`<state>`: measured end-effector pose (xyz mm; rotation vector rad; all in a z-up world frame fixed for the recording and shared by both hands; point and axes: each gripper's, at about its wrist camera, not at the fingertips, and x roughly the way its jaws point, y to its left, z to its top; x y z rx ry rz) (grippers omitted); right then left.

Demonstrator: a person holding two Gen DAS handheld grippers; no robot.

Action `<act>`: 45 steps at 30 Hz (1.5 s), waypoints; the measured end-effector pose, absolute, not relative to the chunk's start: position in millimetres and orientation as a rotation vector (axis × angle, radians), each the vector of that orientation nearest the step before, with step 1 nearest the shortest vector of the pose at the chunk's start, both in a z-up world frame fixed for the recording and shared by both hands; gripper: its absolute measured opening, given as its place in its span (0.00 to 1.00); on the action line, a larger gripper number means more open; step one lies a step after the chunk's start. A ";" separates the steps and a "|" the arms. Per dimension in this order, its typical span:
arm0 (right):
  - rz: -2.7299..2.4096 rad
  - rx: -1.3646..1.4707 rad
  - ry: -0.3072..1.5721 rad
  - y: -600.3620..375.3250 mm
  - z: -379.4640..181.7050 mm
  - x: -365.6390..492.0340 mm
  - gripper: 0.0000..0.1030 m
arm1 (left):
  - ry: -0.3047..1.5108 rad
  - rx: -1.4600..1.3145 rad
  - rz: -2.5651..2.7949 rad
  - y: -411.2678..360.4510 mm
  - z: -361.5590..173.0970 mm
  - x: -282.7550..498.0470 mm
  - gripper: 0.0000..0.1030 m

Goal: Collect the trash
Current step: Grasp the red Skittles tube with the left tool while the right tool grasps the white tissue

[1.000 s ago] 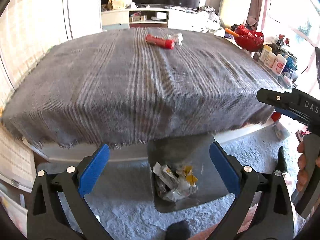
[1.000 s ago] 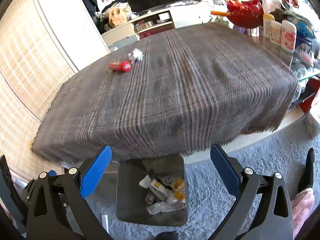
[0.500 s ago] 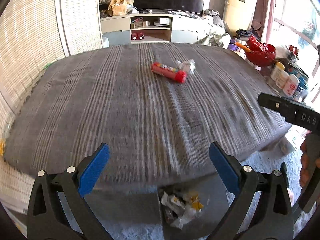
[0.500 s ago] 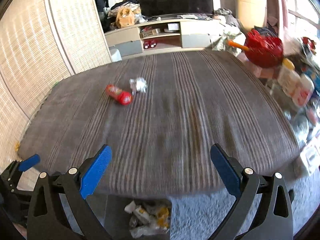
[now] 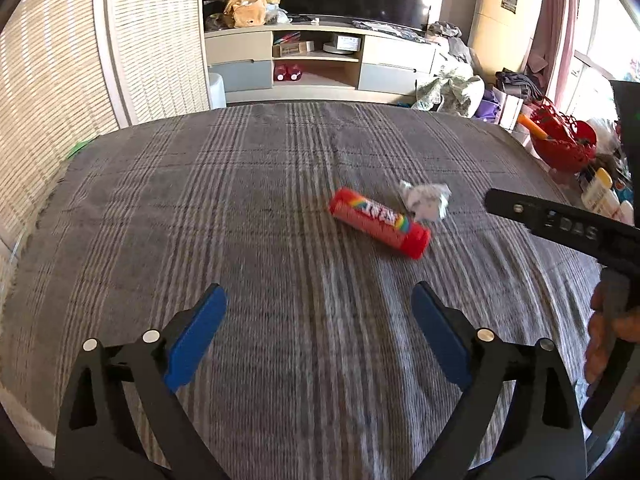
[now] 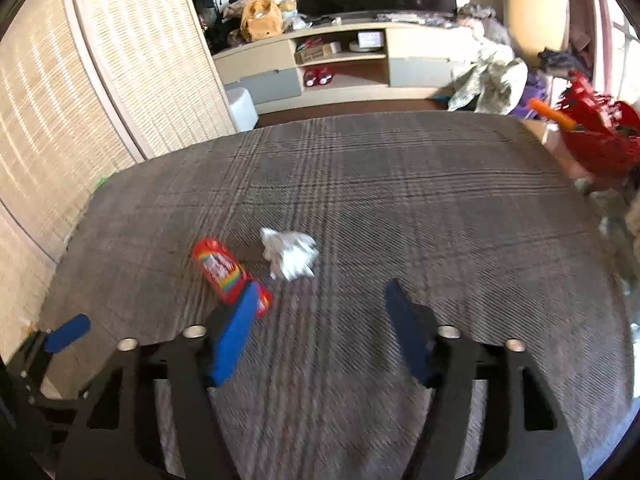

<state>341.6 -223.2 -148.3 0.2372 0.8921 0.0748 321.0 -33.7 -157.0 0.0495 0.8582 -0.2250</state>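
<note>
Now: two trash items on the plaid cloth, both grippers empty

Landmark is the red candy tube [image 5: 379,223], lying on its side on the grey plaid tablecloth [image 5: 240,208]. Crumpled white paper wad [image 5: 425,201] sits just beside the tube's far side, about touching. Left gripper [image 5: 318,334] hangs on the near side of the tube, jaws wide, closing slightly, nothing between them. Right gripper [image 6: 320,330] also near side; jaws roughly half open and closing, nothing gripped, its left pad overlapping the tube's near end in view.
</note>
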 end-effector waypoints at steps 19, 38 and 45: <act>0.076 0.199 0.939 -238.5 -185.3 384.5 0.14 | 0.883 0.070 -0.250 -81.0 -176.6 383.0 0.92; 0.106 0.186 0.887 -274.7 -182.6 326.0 0.14 | 0.936 0.122 -0.293 -130.3 -209.0 391.9 0.38; 0.137 0.228 0.914 -258.6 -191.1 290.8 0.14 | 0.958 0.135 -0.312 -124.7 -210.1 347.8 0.33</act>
